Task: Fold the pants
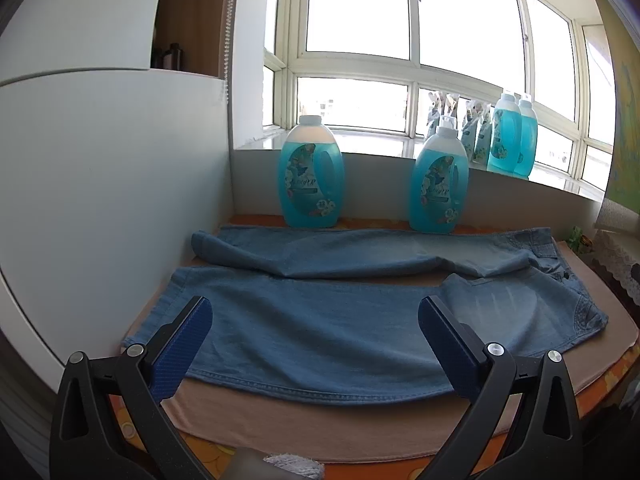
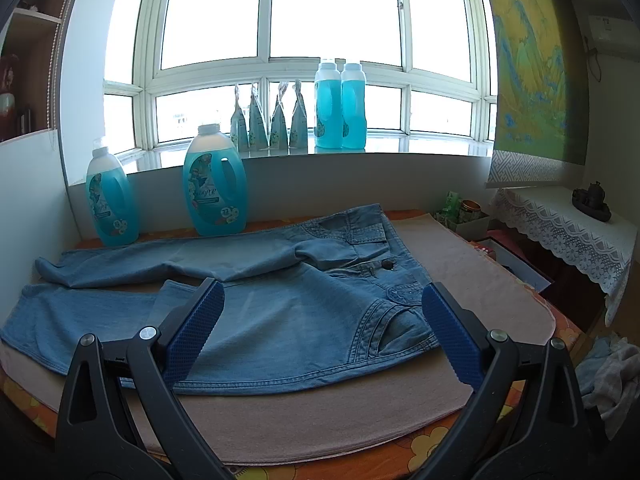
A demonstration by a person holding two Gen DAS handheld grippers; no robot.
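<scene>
At the bottom of each frame, the left gripper (image 1: 316,316) and right gripper (image 2: 324,304) are wide apart — holding nothing. Past them, the pants (image 1: 320,320) lie flat mid-frame on the mat (image 1: 320,428), 2 legs apart — no fold done. Blue bottles (image 1: 312,184) stand behind.

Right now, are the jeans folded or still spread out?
Spread out. The jeans lie flat on the beige mat, both legs side by side, apart at the cuffs; both grippers are open, holding nothing.
</scene>
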